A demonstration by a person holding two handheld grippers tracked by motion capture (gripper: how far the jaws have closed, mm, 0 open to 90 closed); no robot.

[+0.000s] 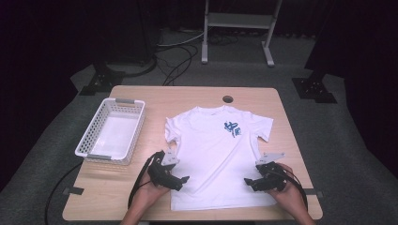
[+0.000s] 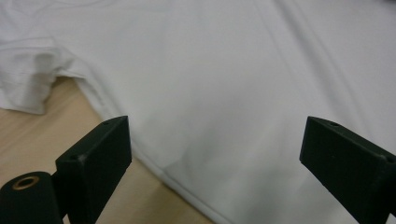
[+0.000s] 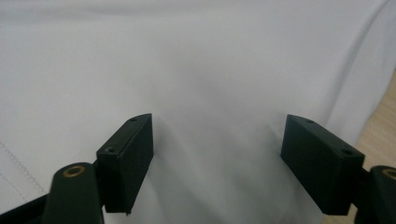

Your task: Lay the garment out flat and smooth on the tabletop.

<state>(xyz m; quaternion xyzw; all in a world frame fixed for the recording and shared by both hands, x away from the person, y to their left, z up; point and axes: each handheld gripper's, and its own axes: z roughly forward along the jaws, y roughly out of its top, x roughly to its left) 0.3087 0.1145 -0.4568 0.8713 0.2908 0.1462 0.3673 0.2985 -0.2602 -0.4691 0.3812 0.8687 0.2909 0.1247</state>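
T-shirt (image 1: 217, 154) lies flat at centre frame on the worktop (image 1: 197, 93). Left claw (image 1: 184, 182) and right claw (image 1: 248, 183), both open and empty, flank its lower hem. Risk: pinching one fabric layer would bunch the cloth.

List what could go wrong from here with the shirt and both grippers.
The left gripper is open over the white T-shirt side hem; closing there may catch only one layer. The right gripper, also open, sits further inside its edge, so the two grabs could be uneven. Dragging the fabric may crease it.
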